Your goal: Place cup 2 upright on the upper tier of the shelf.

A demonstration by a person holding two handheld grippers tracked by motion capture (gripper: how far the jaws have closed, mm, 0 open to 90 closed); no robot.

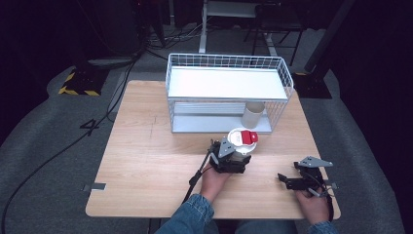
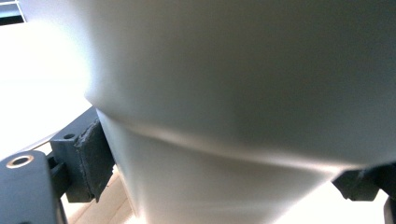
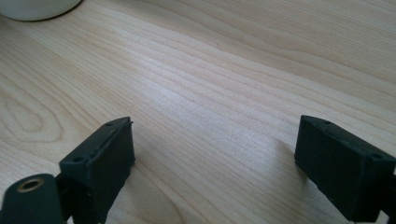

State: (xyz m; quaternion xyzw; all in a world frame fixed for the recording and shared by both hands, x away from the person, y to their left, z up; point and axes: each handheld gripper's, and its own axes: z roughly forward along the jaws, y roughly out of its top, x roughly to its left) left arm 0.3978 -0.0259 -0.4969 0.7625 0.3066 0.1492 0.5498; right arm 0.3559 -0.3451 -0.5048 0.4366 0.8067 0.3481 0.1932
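Meanwhile my left tool (image 1: pixel 237 157) clamps the white cup (image 1: pixel 240 141) low for steadiness, while my right tool (image 1: pixel 287 179) rests empty, half-open, on the desk (image 1: pixel 146 165).

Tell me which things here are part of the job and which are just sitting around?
Part of the job:
- white cup with a red thing on top
- left gripper, closed around the cup
- wire rack, right in front of the cup, probably

Just sitting around:
- right gripper, open over bare table
- second cup in the rack
- cable on the floor
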